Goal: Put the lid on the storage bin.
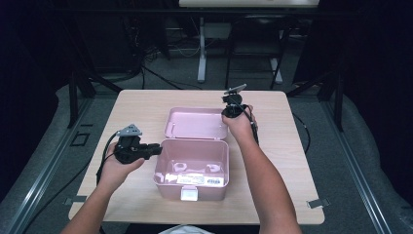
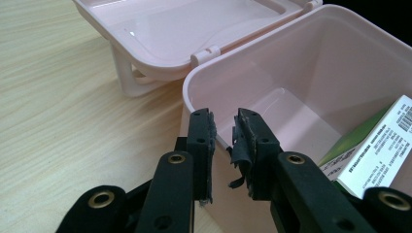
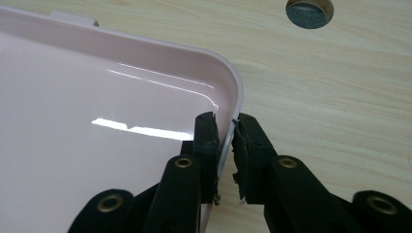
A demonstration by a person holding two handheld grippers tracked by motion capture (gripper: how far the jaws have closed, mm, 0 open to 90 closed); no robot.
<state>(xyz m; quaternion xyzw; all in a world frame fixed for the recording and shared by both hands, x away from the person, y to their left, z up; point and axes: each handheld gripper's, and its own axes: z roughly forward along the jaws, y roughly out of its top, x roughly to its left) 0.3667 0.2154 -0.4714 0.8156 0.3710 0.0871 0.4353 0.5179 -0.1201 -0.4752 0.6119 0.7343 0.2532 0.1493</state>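
A pink plastic box (image 1: 165,181) stands open in the middle of the wooden table, its lid (image 1: 195,123) laid back flat behind it. My left gripper (image 1: 158,147) is at the box's left wall. In the left gripper view its jaws (image 2: 224,131) straddle the rim of the box (image 2: 316,63), one jaw inside and one outside, shut on the wall. My right gripper (image 1: 227,116) is at the lid's far right corner. In the right gripper view it (image 3: 226,131) pinches the raised edge of the lid (image 3: 97,145). Inside the box lies a white and green carton (image 2: 379,145).
The wooden table (image 1: 272,195) has bare room left and right of the box. A round cable hole (image 3: 309,8) sits in the top beyond the lid. Small pale items (image 1: 179,165) lie on the box floor. Desk legs (image 1: 201,53) and cables stand on the floor behind.
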